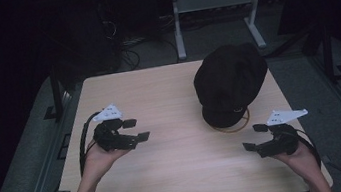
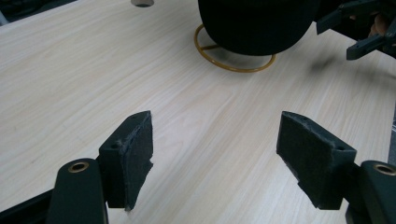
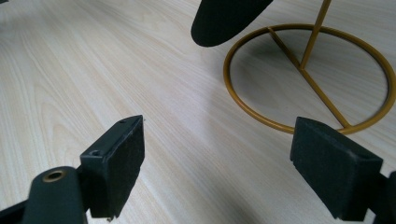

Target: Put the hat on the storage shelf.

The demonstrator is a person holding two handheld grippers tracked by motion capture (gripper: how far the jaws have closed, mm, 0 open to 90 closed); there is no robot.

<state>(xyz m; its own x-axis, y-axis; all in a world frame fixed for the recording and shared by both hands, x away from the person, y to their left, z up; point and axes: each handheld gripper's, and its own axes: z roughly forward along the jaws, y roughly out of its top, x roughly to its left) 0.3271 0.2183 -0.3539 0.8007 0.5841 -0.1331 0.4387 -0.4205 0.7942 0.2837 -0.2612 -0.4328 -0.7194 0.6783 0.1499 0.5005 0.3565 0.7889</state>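
A black cap (image 1: 231, 82) sits on a gold wire stand (image 1: 233, 126) at the right of the wooden table (image 1: 158, 97). My left gripper (image 1: 136, 130) is held at the table's left side, open, with nothing between its jaws. Low at the right, in front of the cap, my right gripper (image 1: 254, 137) is open and empty too. In the left gripper view the cap (image 2: 257, 25) and its stand ring (image 2: 233, 65) lie ahead, beyond the open left gripper (image 2: 215, 163). The right gripper view shows the cap's brim (image 3: 224, 18) above the stand's ring base (image 3: 308, 74), ahead of the open right gripper (image 3: 217, 172).
A white-legged frame (image 1: 217, 13) and cables stand on the dark floor behind the table. Bare wood stretches between the two grippers. The other hand's gripper (image 2: 359, 28) appears at the top right of the left gripper view.
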